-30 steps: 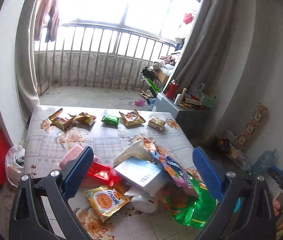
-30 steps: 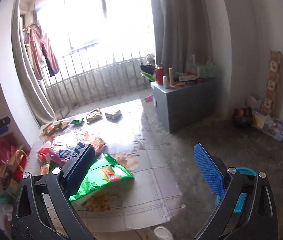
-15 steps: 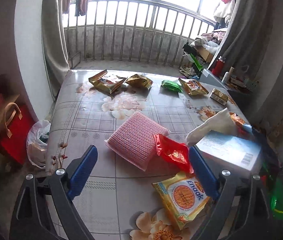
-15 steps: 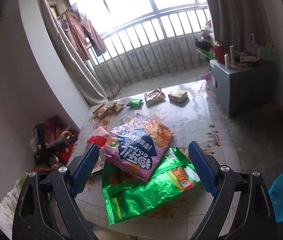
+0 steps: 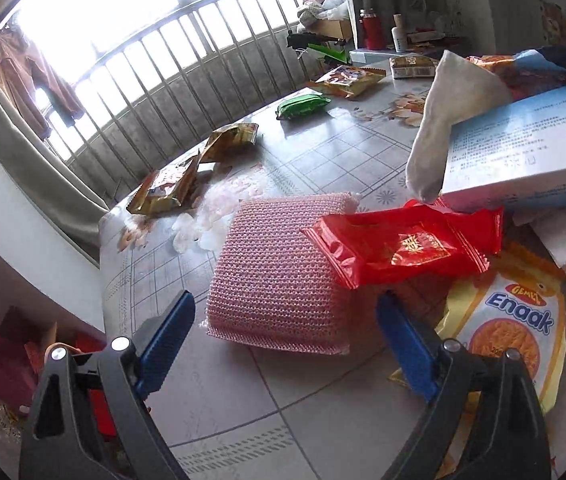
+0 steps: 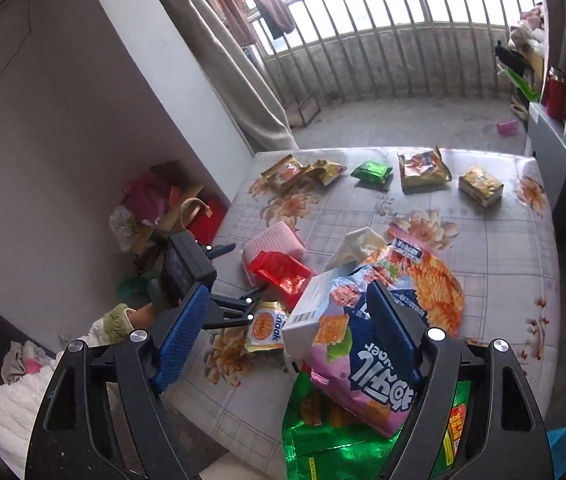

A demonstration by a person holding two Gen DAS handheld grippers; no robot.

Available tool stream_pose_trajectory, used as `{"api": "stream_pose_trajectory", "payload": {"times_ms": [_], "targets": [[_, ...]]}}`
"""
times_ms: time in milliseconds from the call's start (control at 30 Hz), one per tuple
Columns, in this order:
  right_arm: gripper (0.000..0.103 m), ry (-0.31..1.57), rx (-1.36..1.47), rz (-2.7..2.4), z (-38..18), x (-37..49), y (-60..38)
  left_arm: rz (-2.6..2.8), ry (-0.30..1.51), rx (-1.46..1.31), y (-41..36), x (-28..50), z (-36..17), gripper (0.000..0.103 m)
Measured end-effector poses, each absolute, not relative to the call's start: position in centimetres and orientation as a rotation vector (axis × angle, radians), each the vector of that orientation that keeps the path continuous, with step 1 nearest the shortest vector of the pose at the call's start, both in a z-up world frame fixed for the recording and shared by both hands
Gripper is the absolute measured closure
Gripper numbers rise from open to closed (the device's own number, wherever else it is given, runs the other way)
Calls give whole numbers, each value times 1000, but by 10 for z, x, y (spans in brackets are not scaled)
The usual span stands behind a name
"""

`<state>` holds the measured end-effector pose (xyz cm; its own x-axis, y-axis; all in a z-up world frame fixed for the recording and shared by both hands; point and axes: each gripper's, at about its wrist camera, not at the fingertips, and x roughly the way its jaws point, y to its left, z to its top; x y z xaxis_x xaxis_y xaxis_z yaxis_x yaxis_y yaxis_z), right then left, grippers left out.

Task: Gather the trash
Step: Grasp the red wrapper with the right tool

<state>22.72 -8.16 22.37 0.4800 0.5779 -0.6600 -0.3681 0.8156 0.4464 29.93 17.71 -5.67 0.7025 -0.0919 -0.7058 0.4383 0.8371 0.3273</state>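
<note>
The left gripper (image 5: pixel 285 332) is positioned low over the near edge of the table (image 5: pixel 315 404), jaws set wide and holding nothing; the pink knitted pad (image 5: pixel 279 276) lies just beyond and between the blue fingers (image 5: pixel 165 342), not touched by either. A red wrapper (image 5: pixel 399 246) rests partly on the pad's right side. To the right of the left gripper lies a yellow Enaak packet (image 5: pixel 519 328), and above it a pale blue box (image 5: pixel 523 148) with a white sock-like cloth (image 5: pixel 443 120) draped against it. The right gripper (image 6: pixel 283 332) is angled down over the same heap from the other side. Its jaws have just been closing but remain well apart and grip nothing; between them, farther off, lie the blue box and the pink crisp bag (image 6: pixel 367 364), which lies on a green foil bag (image 6: pixel 323 436). The right finger overlaps the pink crisp bag in view; contact cannot be confirmed. In the right wrist view the left gripper appears at the table's left edge, held by a hand in a fleecy sleeve (image 6: pixel 111 328). Further trash is located along the far side of the table: gold wrappers (image 6: pixel 295 172), a small green packet (image 6: pixel 371 171), an opened orange packet (image 6: pixel 423 170) and a yellow packet (image 6: pixel 480 185), all well apart from both grippers.
</note>
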Motion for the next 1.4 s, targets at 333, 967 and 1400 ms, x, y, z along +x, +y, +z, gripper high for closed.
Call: {"api": "stream_pose_trajectory", "payload": {"times_ms": [333, 967, 1400], "targets": [[27, 974, 251, 627, 212, 252, -56, -238, 850, 246, 231, 351, -56, 12], [37, 1166, -425, 801, 148, 317, 106, -187, 857, -193, 296, 382, -11, 6], [74, 1349, -739, 628, 54, 342, 175, -114, 891, -282, 329, 364, -24, 6]]}}
